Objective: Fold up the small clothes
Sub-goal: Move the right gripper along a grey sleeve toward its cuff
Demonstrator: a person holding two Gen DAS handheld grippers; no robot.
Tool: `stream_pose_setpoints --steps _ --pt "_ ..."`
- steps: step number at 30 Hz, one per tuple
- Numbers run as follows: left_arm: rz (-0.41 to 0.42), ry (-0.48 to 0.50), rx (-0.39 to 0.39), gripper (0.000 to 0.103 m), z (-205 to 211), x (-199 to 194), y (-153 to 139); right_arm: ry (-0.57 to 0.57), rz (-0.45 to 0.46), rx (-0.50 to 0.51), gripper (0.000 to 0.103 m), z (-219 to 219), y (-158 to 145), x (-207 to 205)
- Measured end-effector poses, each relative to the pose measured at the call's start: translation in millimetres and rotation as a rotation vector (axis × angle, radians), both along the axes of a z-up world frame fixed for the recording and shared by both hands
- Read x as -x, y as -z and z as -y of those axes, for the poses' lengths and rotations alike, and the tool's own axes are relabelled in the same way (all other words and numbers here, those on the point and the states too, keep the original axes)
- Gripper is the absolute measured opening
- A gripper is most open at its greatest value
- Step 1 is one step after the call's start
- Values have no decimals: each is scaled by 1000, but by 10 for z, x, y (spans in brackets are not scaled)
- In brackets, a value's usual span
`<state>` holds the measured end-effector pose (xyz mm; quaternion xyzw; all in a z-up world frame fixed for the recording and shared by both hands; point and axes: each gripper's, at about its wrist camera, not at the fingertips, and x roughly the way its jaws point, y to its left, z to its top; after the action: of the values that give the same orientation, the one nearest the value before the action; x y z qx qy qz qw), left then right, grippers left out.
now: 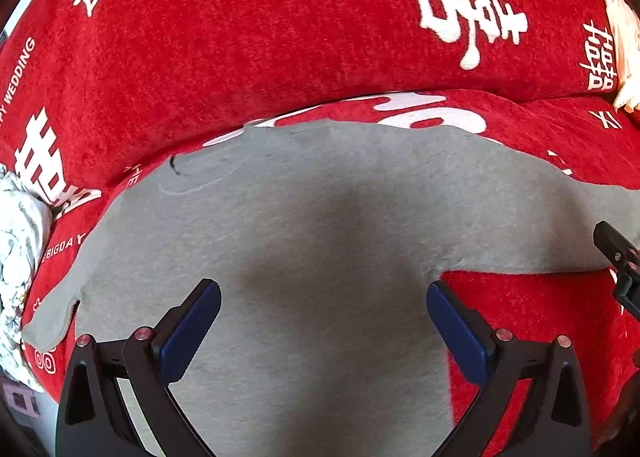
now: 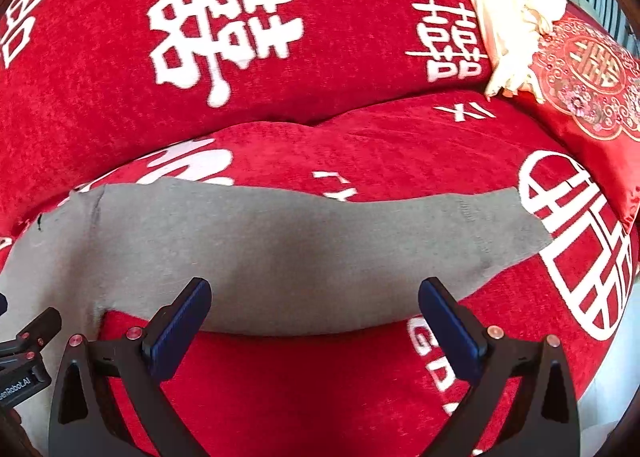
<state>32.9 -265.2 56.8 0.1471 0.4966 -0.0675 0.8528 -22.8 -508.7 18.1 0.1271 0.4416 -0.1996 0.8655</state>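
Grey garment spread flat on the red sofa cover, both grippers hovering with fingers wide apart.

The grey garment runs off the bottom of the left view, so its lower part is cut off; its sleeve stretches to the right across the red sofa cover. Its cloth is plain, with one small dark mark near an edge. The left gripper and right gripper hold nothing. A cream cloth and an embroidered red cushion sit at the far right, partly cropped.

A gray long-sleeved garment lies spread flat, one sleeve stretched sideways.
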Motion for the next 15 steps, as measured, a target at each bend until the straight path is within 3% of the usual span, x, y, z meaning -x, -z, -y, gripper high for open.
stream_pose_setpoints --steps 15 --pt "-11 57 -14 103 528 -28 65 71 -16 8 103 501 129 101"
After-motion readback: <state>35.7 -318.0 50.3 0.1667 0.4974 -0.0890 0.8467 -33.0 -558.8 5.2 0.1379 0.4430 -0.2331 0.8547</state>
